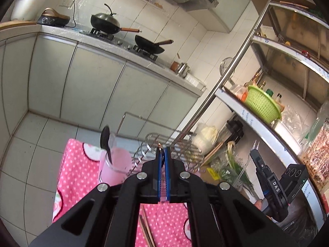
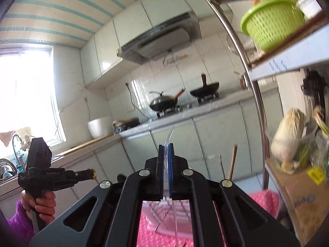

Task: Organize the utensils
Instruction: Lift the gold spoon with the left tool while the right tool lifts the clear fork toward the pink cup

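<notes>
My left gripper (image 1: 162, 152) is closed on a thin gold-tipped utensil (image 1: 159, 145), long axis pointing up-frame. The pink cup (image 1: 115, 162) holding a black spoon (image 1: 105, 142) stands just left of the tips, the wire rack (image 1: 164, 144) directly behind. My right gripper (image 2: 167, 150) is clamped on a clear plastic utensil (image 2: 171, 131), at lower right in the left view, farther from the cup.

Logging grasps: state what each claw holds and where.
Left claw: shut on a thin gold-tipped utensil, near its end. Right claw: shut on a clear plastic utensil, roughly mid-length; which utensil is unclear.
</notes>
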`<state>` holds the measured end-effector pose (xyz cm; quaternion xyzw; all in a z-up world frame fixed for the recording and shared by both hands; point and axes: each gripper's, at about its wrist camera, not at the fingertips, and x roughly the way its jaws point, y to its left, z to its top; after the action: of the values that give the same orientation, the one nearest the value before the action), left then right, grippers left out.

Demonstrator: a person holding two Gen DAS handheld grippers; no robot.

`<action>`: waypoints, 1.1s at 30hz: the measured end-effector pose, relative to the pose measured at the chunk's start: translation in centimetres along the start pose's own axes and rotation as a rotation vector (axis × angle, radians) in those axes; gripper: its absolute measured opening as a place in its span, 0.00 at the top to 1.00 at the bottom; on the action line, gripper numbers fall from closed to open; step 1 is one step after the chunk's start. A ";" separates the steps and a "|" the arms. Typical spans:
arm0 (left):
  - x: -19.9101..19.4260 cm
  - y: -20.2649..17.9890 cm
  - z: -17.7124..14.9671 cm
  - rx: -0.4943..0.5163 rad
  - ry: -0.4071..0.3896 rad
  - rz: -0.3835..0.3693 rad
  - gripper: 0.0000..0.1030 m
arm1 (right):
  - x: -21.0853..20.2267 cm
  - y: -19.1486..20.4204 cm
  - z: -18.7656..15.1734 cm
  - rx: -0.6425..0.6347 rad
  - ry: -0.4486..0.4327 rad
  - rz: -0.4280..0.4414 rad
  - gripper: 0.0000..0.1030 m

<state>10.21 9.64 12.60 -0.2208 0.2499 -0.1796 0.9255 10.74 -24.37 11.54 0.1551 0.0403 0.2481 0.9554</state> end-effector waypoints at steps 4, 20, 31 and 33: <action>-0.2 -0.5 1.8 0.011 -0.041 -0.004 0.98 | 1.0 -0.2 1.7 -0.035 -0.071 -0.002 0.96; 2.9 1.2 4.6 0.015 -0.075 0.040 0.98 | 6.2 -2.1 0.4 -0.160 -0.151 -0.052 0.96; 6.1 3.3 2.6 -0.004 0.005 0.077 0.98 | 7.0 -3.7 -2.2 -0.154 -0.112 -0.081 0.96; 6.5 3.5 2.2 -0.008 0.018 0.080 0.98 | 7.0 -3.9 -2.2 -0.145 -0.107 -0.080 0.96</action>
<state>17.44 10.42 10.10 -0.2125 0.2676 -0.1436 0.9288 18.29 -23.59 8.17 0.0970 -0.0227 0.2036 0.9740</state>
